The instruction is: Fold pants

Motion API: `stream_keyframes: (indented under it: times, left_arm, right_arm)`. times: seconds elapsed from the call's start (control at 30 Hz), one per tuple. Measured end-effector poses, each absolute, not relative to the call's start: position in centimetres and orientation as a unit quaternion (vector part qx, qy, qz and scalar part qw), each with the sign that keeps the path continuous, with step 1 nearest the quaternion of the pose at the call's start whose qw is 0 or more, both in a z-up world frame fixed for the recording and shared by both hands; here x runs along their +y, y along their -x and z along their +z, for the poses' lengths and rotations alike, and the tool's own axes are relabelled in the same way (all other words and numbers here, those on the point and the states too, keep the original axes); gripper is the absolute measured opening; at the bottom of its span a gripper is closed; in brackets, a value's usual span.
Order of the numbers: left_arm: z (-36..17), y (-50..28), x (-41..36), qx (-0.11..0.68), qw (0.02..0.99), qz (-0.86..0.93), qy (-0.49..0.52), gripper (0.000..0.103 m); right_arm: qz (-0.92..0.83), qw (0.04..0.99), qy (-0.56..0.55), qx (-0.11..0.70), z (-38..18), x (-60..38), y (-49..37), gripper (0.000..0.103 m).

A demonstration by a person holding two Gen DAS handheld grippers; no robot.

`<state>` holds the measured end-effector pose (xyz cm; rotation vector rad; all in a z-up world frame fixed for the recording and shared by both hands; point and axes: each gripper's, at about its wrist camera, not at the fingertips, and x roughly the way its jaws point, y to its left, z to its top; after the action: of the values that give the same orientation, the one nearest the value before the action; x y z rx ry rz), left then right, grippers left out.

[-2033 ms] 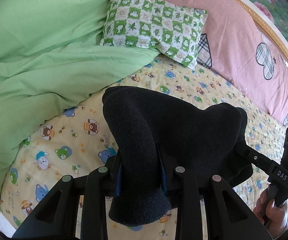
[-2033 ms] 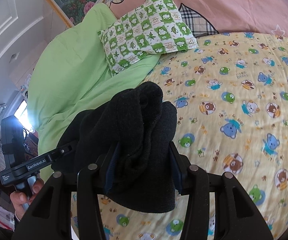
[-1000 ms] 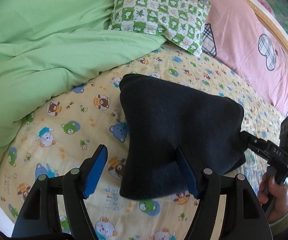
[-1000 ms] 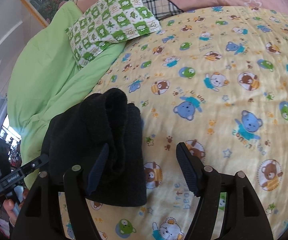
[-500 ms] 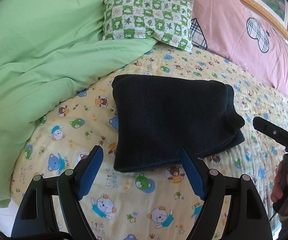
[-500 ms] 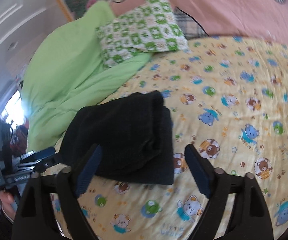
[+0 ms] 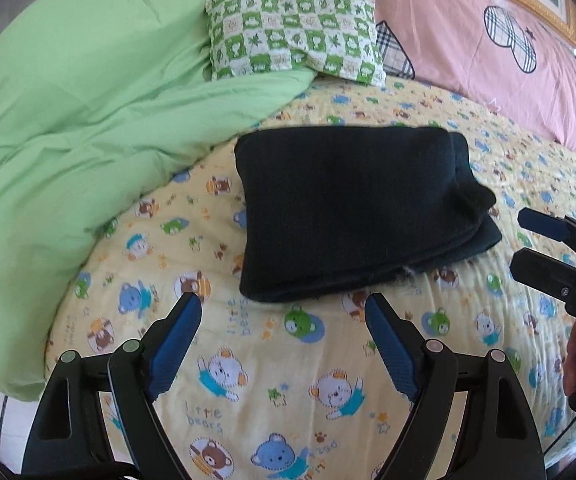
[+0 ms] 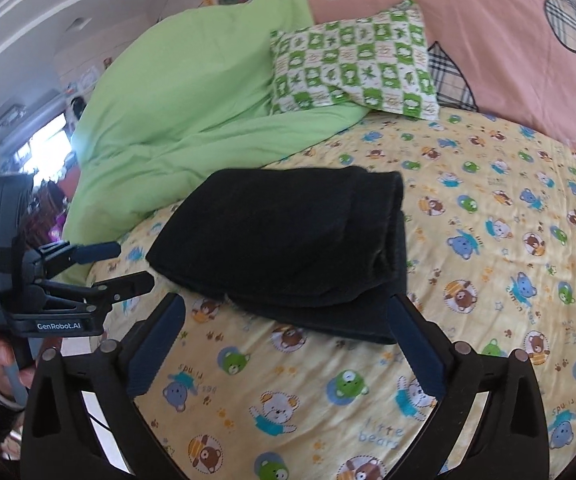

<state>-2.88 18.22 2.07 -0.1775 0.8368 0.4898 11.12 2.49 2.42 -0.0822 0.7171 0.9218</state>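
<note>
The black pants [image 7: 351, 208] lie folded into a thick rectangle on the yellow bear-print sheet [image 7: 288, 380]; they also show in the right wrist view [image 8: 288, 248]. My left gripper [image 7: 282, 312] is open and empty, just in front of the pants' near edge. My right gripper [image 8: 286, 312] is open and empty, its fingers at the near edge of the pants without holding them. The right gripper shows at the right in the left wrist view [image 7: 527, 240], and the left gripper at the left in the right wrist view [image 8: 128, 264].
A green duvet [image 7: 88, 120] is bunched along the left of the bed. A green checked pillow [image 7: 295, 32] lies at the back, against a pink headboard cover [image 7: 487, 40]. The bed edge runs at the lower left.
Both grippers held the pants up, then opened and let them drop onto the sheet. Both have since pulled back toward me, and the pants lie flat.
</note>
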Motion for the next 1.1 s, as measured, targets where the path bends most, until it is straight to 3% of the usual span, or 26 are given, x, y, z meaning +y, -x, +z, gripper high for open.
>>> stream_keyframes:
  times: [0.37, 1.1]
  left_arm:
    - [1.3, 3.2, 18.5, 0.398, 0.880, 0.245, 0.090, 0.091]
    - [0.0, 2.5, 18.4, 0.422, 0.872, 0.231, 0.092, 0.091]
  right_arm:
    - [0.432, 0.832, 0.063, 0.342, 1.0, 3.7, -10.2, 0.101]
    - [0.428, 0.826, 0.083, 0.359, -0.2, 4.9, -10.1, 0.101]
